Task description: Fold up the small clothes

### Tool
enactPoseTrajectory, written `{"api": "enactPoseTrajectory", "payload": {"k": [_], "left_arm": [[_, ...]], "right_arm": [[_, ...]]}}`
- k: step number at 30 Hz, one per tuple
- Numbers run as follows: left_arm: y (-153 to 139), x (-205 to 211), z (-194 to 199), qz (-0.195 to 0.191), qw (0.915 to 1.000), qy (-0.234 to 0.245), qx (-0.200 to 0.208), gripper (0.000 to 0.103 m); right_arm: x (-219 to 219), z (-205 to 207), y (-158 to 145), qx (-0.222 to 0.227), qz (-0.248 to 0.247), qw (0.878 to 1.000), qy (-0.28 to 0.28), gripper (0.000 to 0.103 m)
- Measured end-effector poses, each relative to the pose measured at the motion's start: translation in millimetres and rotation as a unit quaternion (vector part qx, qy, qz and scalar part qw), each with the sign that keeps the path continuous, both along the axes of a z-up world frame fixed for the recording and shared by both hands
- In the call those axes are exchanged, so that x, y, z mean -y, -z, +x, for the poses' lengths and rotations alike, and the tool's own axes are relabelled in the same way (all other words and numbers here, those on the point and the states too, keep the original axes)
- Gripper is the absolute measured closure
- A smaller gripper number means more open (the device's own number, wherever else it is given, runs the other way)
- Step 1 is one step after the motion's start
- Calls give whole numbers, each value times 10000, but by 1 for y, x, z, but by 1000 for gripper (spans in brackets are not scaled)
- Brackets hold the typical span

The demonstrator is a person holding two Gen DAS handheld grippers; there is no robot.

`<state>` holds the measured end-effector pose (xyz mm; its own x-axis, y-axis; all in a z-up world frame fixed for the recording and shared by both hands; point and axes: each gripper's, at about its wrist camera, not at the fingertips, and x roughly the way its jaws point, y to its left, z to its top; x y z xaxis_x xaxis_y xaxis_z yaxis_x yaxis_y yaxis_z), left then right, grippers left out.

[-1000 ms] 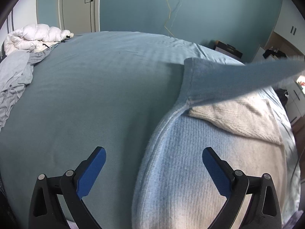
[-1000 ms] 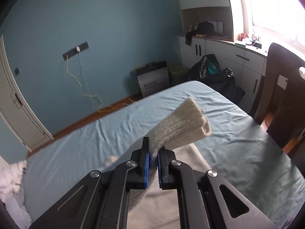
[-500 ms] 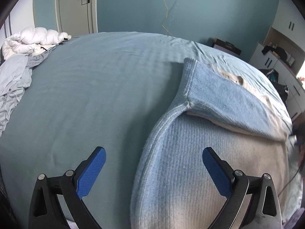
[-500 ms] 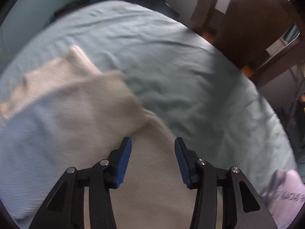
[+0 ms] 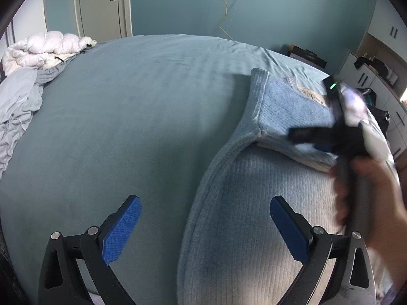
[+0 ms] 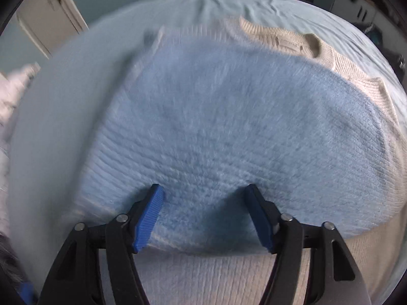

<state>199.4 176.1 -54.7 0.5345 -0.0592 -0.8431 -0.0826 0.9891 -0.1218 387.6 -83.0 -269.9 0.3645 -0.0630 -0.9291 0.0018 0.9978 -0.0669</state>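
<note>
At the collar [image 6: 279, 31], unreadable label [image 6: 289, 43]

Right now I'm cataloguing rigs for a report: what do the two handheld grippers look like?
Both match: the left gripper and right gripper have black angular linkage arms with silver pivot bolts and textured blue finger pads. In the left view, the right gripper's body shows a small green light. No sleeve is visible.

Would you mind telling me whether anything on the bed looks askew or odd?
Nothing is damaged or spilled. The sweater lies flat on the bed with one sleeve folded across its chest. Only the rumpled bedding bunched at the far edge looks untidy.
</note>
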Motion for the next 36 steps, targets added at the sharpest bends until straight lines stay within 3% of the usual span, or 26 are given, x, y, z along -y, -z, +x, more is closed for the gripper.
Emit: {"api": "enactPoseTrajectory", "payload": {"k": [2,4,6,8,10,11,12,15,17,19,21,23,25,27,28,30,32,34,36], "left_arm": [[0,2,0,-43,10000,55,-9,1],[-1,3,0,-40,9999,102,7,1],[-1,3,0,-70,9999,105,10,1],[0,2,0,-143,9998,101,-19,1],[1,2,0,-141,9998,114,-43,1],[2,3,0,-101,9999,109,-50,1],[3,2,0,-46,9999,90,-59,1],[2,1,1,-19,10000,-33,-21,1],[2,-1,2,-103,9999,-72,-21,1],[4,0,4,-112,9999,-82,-60,1],[5,3,5,-78,9999,-78,-63,1],[5,4,5,-39,9999,-93,-46,1],[4,4,3,-24,9999,-142,31,1],[3,4,4,-21,9999,-148,68,1],[4,4,5,22,9999,-150,64,1],[5,5,6,139,9998,-138,64,1],[7,6,7,375,9991,-176,31,1],[9,6,8,438,9989,-160,16,1],[11,6,10,387,9991,-140,-22,1]], "right_arm": [[-10,-11,2,379,-326,9986,-165,28],[-15,-14,-5,386,-418,9983,-100,28],[-12,-22,-25,480,-140,9986,175,27],[-5,-38,-44,897,236,9954,222,26],[-3,-35,-31,679,-97,9975,175,26],[1,-28,-14,211,-200,9996,53,26],[12,-29,-10,120,112,9999,-24,26],[50,-47,-38,526,750,9954,290,26],[98,-64,-55,780,1188,9867,784,26],[140,-73,-56,843,1291,9790,1332,26],[185,-82,-56,930,977,9736,1843,26],[220,-82,-55,938,164,9754,1991,26],[245,-66,-40,560,-329,9776,2001,26],[264,-54,-13,155,29,9794,2011,21],[265,-50,-9,90,103,9790,2033,17],[253,-41,-20,-61,-265,9763,2148,15],[232,-40,-41,266,-605,9728,2220,15],[203,-44,-62,725,-322,9768,1991,14],[169,-38,-63,562,155,9866,1525,15]]}}
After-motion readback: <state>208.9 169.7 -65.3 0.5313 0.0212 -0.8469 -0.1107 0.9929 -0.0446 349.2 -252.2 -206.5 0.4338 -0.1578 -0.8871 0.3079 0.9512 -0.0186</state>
